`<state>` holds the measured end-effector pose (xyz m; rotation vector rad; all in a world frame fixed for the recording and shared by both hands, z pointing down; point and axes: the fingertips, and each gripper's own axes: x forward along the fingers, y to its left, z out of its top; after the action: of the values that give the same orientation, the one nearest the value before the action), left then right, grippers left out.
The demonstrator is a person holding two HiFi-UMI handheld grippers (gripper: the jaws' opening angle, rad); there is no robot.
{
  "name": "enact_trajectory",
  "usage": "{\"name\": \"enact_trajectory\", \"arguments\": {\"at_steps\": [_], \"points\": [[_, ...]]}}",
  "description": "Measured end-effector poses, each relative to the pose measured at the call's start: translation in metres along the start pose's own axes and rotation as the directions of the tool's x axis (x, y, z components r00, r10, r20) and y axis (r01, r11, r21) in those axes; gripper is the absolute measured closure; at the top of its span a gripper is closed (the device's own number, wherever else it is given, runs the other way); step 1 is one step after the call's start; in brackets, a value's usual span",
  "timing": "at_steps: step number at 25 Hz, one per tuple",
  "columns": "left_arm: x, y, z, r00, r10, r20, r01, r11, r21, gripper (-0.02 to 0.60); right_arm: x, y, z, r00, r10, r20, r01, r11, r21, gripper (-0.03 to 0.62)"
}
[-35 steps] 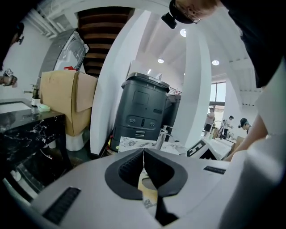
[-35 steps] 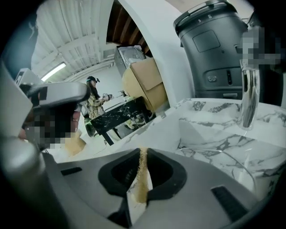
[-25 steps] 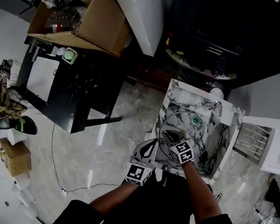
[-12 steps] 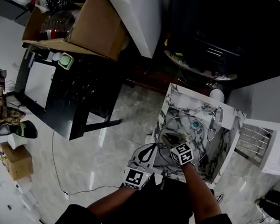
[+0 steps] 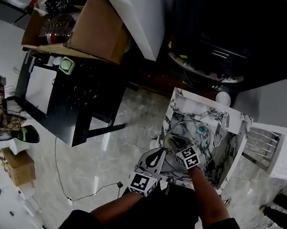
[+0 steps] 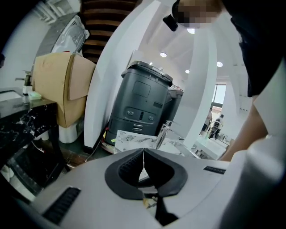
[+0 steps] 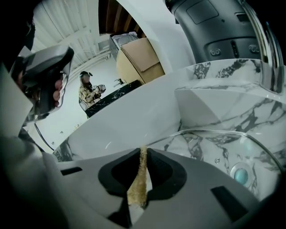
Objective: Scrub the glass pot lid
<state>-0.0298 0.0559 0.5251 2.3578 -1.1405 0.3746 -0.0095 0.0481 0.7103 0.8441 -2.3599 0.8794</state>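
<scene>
The glass pot lid (image 5: pixel 182 130) lies tilted in the marble sink (image 5: pixel 233 123), and its clear rim (image 7: pixel 214 133) arcs across the right gripper view. My right gripper (image 5: pixel 177 141) (image 7: pixel 143 154) is over the lid. It is shut on a thin tan scrub pad (image 7: pixel 137 183) that stands edge-on between the jaws. My left gripper (image 5: pixel 156 153) (image 6: pixel 143 156) is at the sink's near edge, by the lid's left rim. Its jaws are shut with a thin pale edge between them, which looks like the lid's rim.
A chrome faucet (image 5: pixel 220 123) stands at the sink's far right and a teal drain plug (image 5: pixel 200 128) sits in the basin. A black table (image 5: pixel 81 95) with a cardboard box (image 5: pixel 86 22) stands to the left. A dark grey machine (image 6: pixel 140 100) rises behind the sink.
The right gripper has shifted the pad a little across the lid. The left gripper has stayed at the sink's near edge. The head view has drifted slightly.
</scene>
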Motion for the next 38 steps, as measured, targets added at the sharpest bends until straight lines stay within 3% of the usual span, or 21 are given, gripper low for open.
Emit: {"name": "enact_trajectory", "arguments": {"at_steps": [7,30,38], "points": [[0.004,-0.016,-0.007,0.999,-0.03,-0.018,0.03,0.999,0.012,0.565,0.0,-0.014,0.004,0.998,-0.058,-0.011,0.057,0.997,-0.056,0.533],[0.009,-0.017,-0.003,1.0,-0.004,-0.01,0.004,1.0,0.003,0.566,-0.016,-0.064,0.02,0.977,-0.209,0.031,0.21,0.978,-0.018,0.533],[0.011,-0.026,-0.006,1.0,-0.018,-0.016,0.018,1.0,0.002,0.566,-0.028,-0.085,0.018,0.951,-0.309,0.028,0.309,0.951,0.008,0.533]]}}
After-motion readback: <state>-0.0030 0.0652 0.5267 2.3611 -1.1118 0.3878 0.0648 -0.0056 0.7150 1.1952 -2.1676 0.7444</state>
